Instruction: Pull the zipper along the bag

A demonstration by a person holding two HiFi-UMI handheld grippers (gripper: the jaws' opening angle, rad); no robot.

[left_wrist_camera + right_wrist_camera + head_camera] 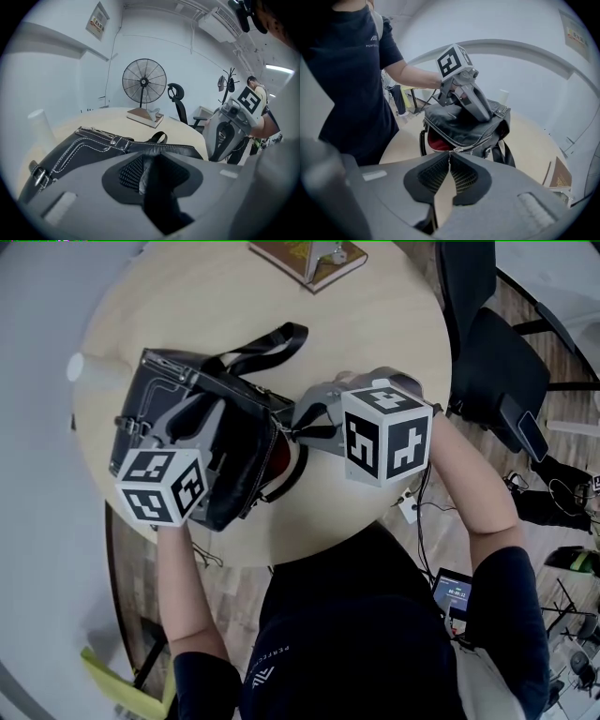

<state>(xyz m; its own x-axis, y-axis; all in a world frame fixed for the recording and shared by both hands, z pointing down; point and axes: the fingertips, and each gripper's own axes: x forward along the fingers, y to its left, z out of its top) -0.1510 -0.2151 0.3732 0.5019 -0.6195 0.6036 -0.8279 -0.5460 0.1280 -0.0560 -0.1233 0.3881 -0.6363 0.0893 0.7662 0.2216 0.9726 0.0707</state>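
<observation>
Black leather bag [246, 460] lying on pale round desk [375, 324], toward its left side, strap [267, 343] looped to the far side. On top of bag, left gripper [151, 161], fingers [127, 171] part open with a fold of bag leather between them. At bag's open end, right gripper [450, 157], fingers [436, 176] pinched almost together on zipper pull [458, 149]. Red lining [437, 140] showing in the gap. Book [309, 261] at far desk edge
</observation>
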